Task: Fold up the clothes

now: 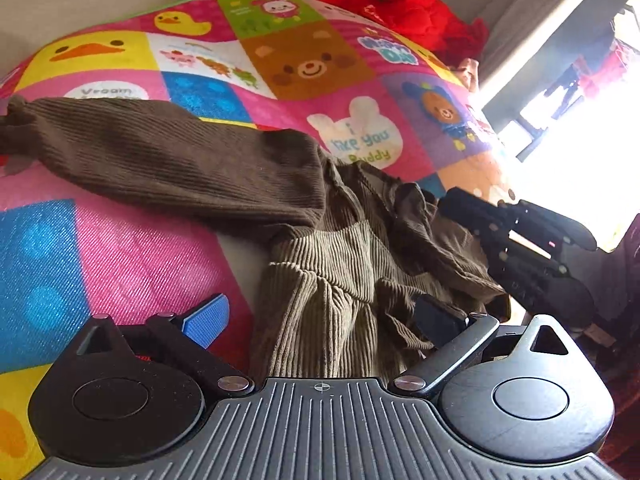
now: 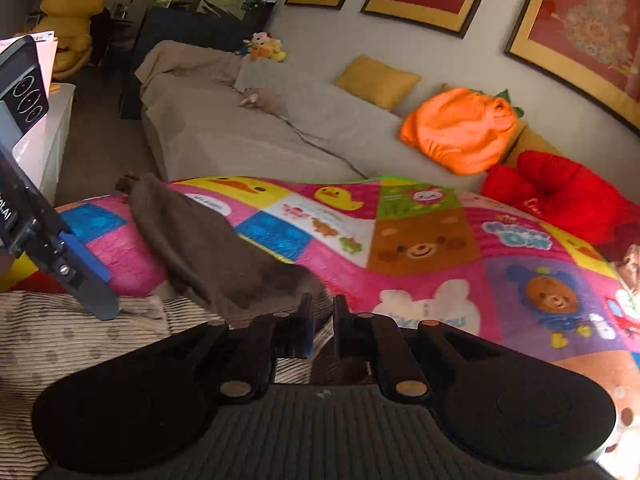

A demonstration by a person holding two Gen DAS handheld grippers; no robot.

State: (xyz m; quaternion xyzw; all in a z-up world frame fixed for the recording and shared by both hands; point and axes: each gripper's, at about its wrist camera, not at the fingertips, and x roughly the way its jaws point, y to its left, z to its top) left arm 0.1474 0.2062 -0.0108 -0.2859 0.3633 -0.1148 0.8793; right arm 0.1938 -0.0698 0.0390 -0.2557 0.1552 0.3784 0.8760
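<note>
A brown garment lies crumpled on a colourful cartoon play mat (image 1: 120,248). Its dark knitted sleeve (image 1: 180,160) stretches out to the left, and its olive corduroy body (image 1: 332,280) is bunched up close to me. My left gripper (image 1: 320,320) is open, its fingers wide apart on either side of the corduroy. In the left wrist view my right gripper (image 1: 452,204) meets the garment's right edge. In the right wrist view the right gripper (image 2: 322,330) has its fingers nearly together, pinching corduroy beside the sleeve (image 2: 208,252). The left gripper's blue pad (image 2: 86,258) shows at the left.
A red padded garment (image 2: 560,192) and an orange one (image 2: 456,132) lie at the mat's far edge on a beige covered sofa (image 2: 240,140) with a yellow cushion (image 2: 376,80). A white table (image 2: 44,140) stands at the left. Bright window light (image 1: 580,140) washes out the right.
</note>
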